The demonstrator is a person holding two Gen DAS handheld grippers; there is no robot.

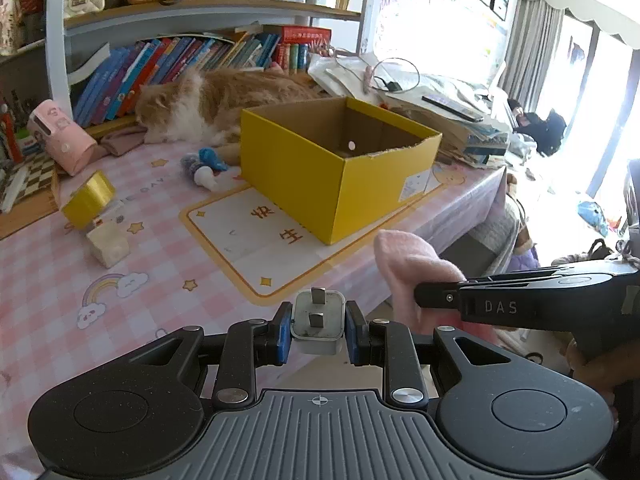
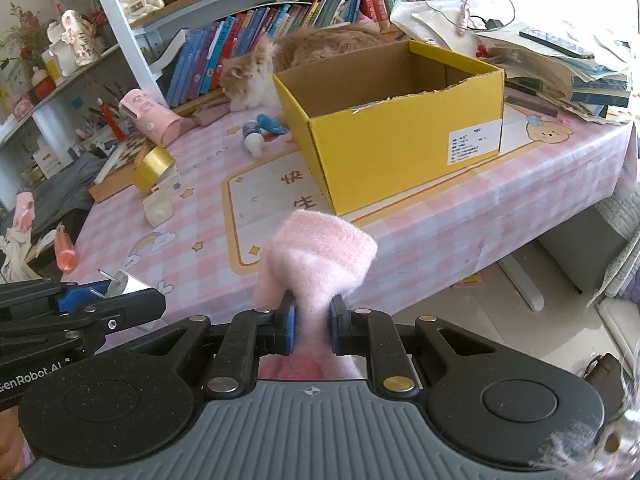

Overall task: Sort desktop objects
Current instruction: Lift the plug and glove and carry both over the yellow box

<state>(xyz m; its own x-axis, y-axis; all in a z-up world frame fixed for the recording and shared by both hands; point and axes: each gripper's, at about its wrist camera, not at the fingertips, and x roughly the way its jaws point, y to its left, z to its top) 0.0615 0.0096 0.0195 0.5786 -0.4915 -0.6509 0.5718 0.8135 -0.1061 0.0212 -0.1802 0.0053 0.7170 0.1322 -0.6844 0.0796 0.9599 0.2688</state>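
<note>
Pink fleece sock (image 2: 316, 256) clamped between the blue pads (image 2: 287, 322) of the right gripper (image 2: 312, 324), cuff standing up above the jaws, rest hanging below. White plug adapter (image 1: 318, 322), prongs up, pinched squarely in the left gripper (image 1: 318, 330); jaws narrow on both sides, each loaded. Both held in the air off the near edge of the desk (image 1: 40, 280), side by side, short of the yellow box (image 1: 332, 160).

Step in hand, by judgement: carrying two picked items toward the box for deposit. Box open at the top, apparently empty as far as visible, one rim torn.

Next move calls for bringing each gripper forward over the near wall of the box, then opening above the cavity, one at a time to avoid a clash between the tools. Sock likely to cling to the pads; adapter likely to drop clean.

Noted hazard: cat (image 1: 208, 100) lying just behind the box. Gold tape roll (image 1: 88, 200), small white block (image 1: 108, 244) and blue toy (image 1: 208, 162) unsorted on the checked cloth.
</note>
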